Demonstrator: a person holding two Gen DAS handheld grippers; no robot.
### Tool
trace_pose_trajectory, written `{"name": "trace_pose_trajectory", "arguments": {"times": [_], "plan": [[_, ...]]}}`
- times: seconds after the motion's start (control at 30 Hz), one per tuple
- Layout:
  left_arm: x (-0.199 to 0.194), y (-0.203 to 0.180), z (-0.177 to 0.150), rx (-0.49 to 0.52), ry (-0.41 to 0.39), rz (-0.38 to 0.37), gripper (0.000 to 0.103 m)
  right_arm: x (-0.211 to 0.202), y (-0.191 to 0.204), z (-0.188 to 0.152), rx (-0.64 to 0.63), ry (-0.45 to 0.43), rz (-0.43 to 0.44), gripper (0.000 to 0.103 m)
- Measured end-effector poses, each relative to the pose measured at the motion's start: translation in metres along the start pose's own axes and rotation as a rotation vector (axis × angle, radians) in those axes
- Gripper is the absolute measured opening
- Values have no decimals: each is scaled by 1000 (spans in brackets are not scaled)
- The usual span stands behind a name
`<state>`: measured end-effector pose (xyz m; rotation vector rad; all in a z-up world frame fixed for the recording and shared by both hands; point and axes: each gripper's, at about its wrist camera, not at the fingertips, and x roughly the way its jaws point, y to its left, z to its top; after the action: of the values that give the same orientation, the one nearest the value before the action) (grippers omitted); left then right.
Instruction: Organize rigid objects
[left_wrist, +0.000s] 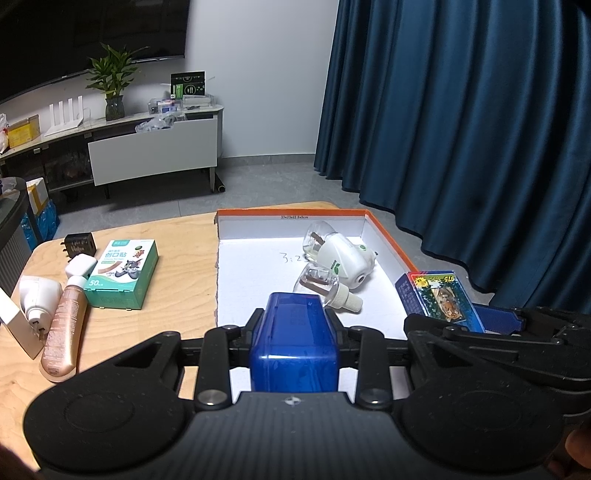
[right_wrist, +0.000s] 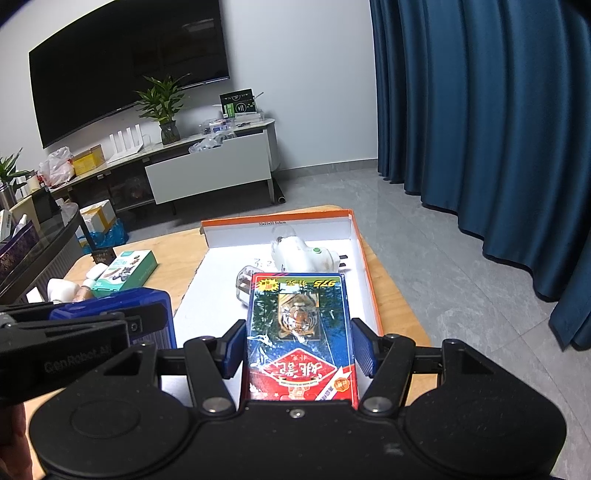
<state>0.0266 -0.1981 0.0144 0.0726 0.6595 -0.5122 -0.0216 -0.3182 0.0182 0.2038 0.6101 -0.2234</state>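
Item one: your left gripper (left_wrist: 294, 325), clamped on a blue plastic case (left_wrist: 294, 343), over the near edge of the orange-rimmed box (left_wrist: 291, 212). Item two: your right gripper (right_wrist: 295, 341), closed on a tiger card pack (right_wrist: 300, 332), over the same box. Step, by my reading: depositing. Next: lower both clear of the white plug-in units (left_wrist: 347, 264), then release.

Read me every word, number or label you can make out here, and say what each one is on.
"975": top edge of the tiger card box, upside down; its red-label characters are too stylised to read.
"33x23x12.5x5cm": far rim of the orange-edged tray.
"3:2", handwritten: tray floor.
"50": green plaster box; its small print is blurred.
"GenRobot.AI": left gripper.
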Motion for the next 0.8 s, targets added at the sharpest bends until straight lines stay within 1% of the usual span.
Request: {"name": "trace_pose_trajectory", "arguments": {"times": [0.27,0.8], "plan": [[5,0,0,2,6,-4,34,7,-7,-6,2,14,-5,71],[13,4,1,2,13,-9,34,24,-4,4,-15,49,-14,71]]}}
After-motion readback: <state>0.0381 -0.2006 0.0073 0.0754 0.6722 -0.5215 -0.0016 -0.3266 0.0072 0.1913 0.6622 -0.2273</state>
